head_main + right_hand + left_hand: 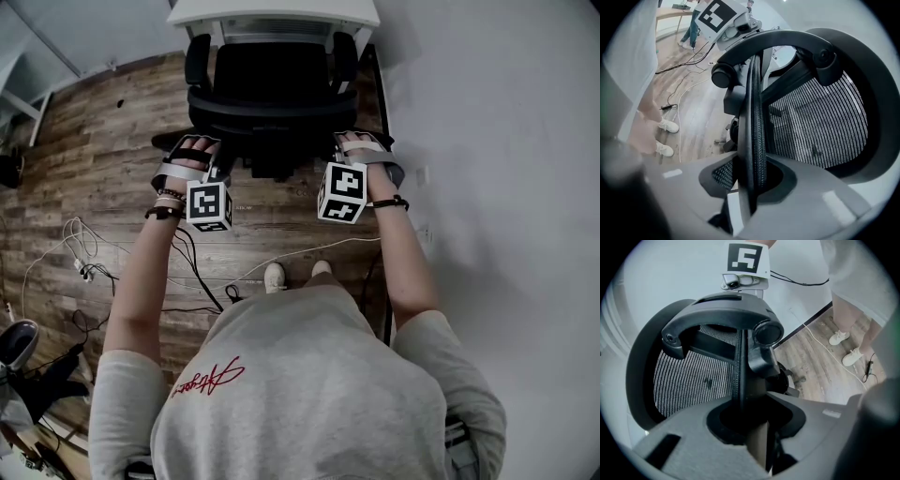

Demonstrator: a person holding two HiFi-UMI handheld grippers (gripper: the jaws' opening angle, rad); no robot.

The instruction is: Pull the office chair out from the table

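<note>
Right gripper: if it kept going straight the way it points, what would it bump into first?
The right gripper is shut on the side edge of the black mesh-backed office chair, so that rim between its jaws is the first thing in line. What lies past it is unclear from this view.

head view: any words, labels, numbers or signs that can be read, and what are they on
Shirt, red cursive script on its back: perhaps "August", too small and slanted to be sure.
Left marker cube and right marker cube: black-and-white square patterns only, no letters or digits.
Office chair: no readable print.
</note>
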